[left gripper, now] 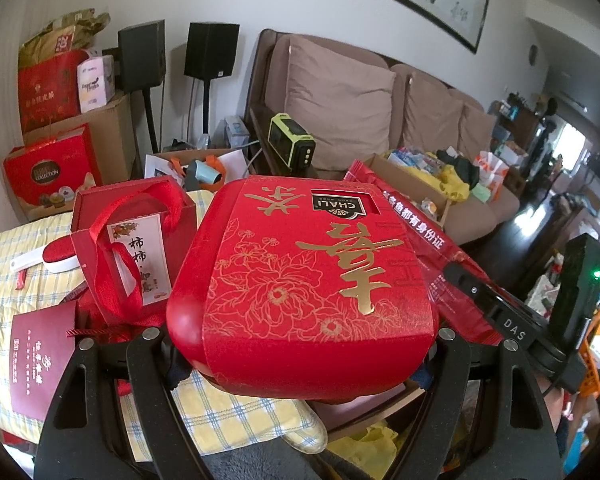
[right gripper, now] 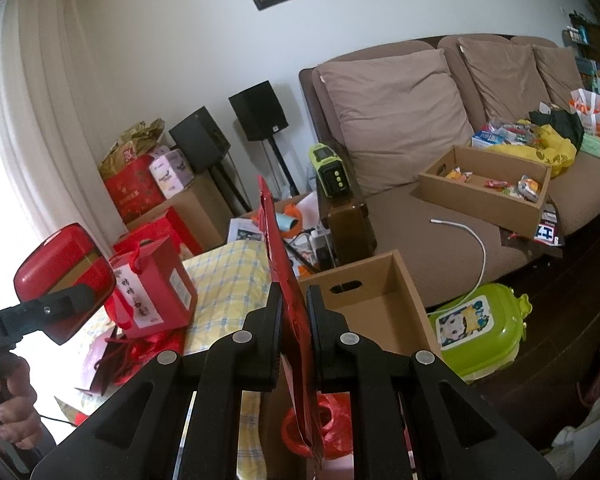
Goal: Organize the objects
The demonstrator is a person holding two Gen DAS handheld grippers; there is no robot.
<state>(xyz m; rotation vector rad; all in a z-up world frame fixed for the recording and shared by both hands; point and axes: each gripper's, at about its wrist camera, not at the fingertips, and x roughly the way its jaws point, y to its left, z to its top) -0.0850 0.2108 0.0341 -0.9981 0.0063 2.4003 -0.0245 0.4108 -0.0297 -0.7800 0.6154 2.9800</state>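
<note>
Holding wide, my left claw [left gripper: 300, 364] clamps the red tea box [left gripper: 300, 280] by its sides, lifted above the yellow checked cloth [left gripper: 228, 408]. My right claw [right gripper: 294, 336] pinches a flat red packet [right gripper: 278, 248] upright, beside the open cardboard box [right gripper: 380, 304].

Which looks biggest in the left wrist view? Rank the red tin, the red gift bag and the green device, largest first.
1. Red tin, though it is nearest the camera, so its size is exaggerated.
2. Red gift bag.
3. Green device, farthest back.
</note>
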